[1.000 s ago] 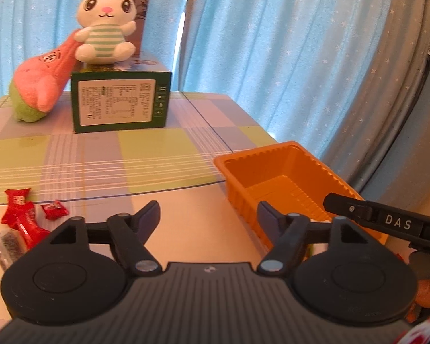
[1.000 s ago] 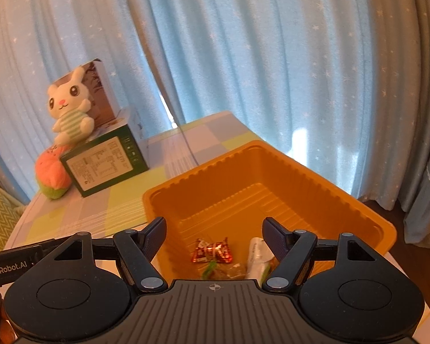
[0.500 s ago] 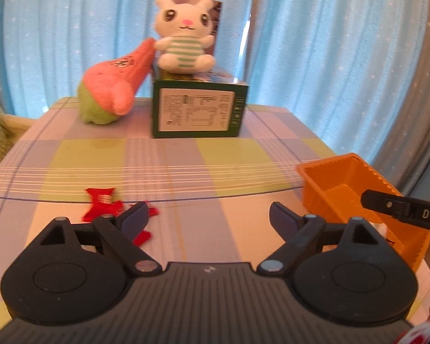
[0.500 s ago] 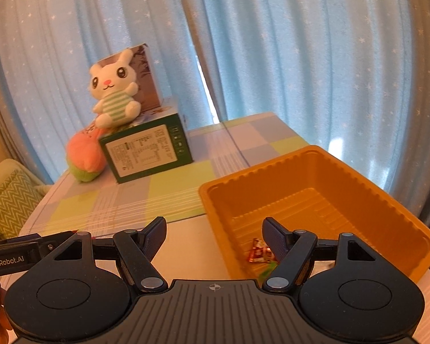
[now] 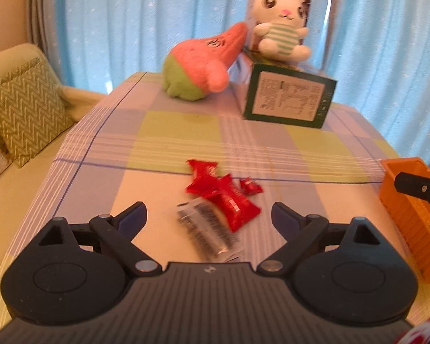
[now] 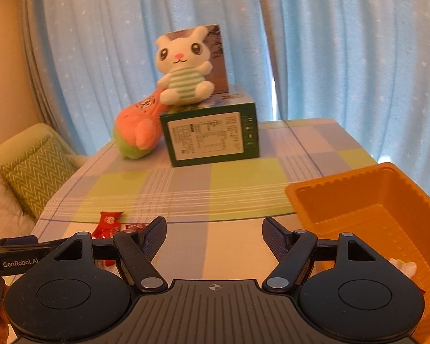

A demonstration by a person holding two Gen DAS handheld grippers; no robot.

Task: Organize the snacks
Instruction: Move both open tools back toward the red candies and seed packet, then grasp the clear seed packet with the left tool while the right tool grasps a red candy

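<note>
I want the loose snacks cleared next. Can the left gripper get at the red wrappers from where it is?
Probably yes. The left gripper is open, and the red wrappers lie on the table straight ahead between its fingers, beside a clear packet, with nothing blocking.

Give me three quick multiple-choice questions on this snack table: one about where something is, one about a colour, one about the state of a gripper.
1. Where does the rabbit toy sit?
A. on the green box
B. in the tray
C. on the sofa

2. What colour is the tray?
A. blue
B. orange
C. white

3. How is the left gripper?
A. shut on a red packet
B. shut with nothing in it
C. open, with nothing gripped

Answers:
1 A, the toy rests on the box top at the table's far end.
2 B, its walls and floor are orange in both views.
3 C, its jaws have just been opening and stand wide over the red packets and the clear packet, pressing on neither.
</note>
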